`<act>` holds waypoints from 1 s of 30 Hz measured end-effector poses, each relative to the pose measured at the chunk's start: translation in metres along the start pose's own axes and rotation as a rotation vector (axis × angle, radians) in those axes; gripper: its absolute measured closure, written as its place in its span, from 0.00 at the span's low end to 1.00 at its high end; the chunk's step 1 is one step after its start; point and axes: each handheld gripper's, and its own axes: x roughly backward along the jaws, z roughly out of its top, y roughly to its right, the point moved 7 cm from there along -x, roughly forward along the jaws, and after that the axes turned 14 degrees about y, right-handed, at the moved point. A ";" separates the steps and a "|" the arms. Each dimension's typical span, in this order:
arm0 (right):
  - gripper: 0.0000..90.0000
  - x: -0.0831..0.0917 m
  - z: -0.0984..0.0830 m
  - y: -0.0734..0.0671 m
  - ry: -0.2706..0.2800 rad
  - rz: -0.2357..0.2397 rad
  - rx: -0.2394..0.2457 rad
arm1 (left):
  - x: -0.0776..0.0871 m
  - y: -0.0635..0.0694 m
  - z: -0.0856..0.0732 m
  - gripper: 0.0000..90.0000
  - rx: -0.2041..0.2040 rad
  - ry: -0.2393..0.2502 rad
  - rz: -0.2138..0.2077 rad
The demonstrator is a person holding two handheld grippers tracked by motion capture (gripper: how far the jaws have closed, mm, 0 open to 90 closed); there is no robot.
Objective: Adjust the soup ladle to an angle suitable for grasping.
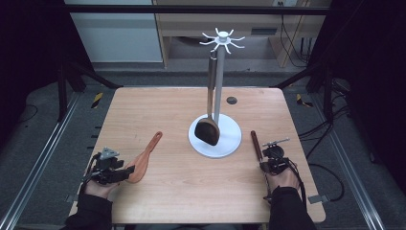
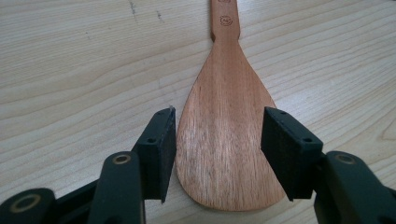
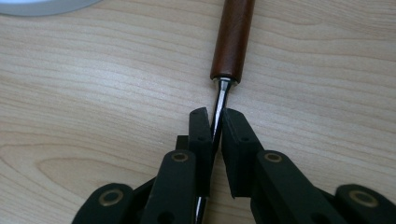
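Two grippers, two utensils on the table (image 1: 158, 201)

High view: left gripper (image 1: 128, 172) at the wooden spatula (image 1: 143, 160), right gripper (image 1: 266, 155) at a dark-handled tool (image 1: 255, 143) beside the white rack (image 1: 216, 139). Left gripper view — jaws apart, flanking the reddish spatula's blade (image 2: 224, 140); small stamped marks on its handle, unreadable. Right gripper view — jaws pinched onto the tool's thin metal shank (image 3: 218, 116), under a glossy brown handle.

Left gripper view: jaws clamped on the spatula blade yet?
No: the left gripper straddles the wooden spatula blade, but a gap shows beside each pad, so the jaws stand open around it.
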 end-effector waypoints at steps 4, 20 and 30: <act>0.92 0.001 -0.001 0.004 -0.006 -0.001 0.021 | 0.000 0.000 0.000 0.50 0.000 -0.002 -0.001; 0.79 0.005 -0.003 0.009 -0.007 0.011 0.054 | 0.000 0.000 0.000 0.50 -0.001 -0.002 -0.006; 0.77 0.017 0.001 0.009 -0.015 -0.004 0.037 | 0.000 0.000 0.000 0.50 0.000 -0.008 -0.008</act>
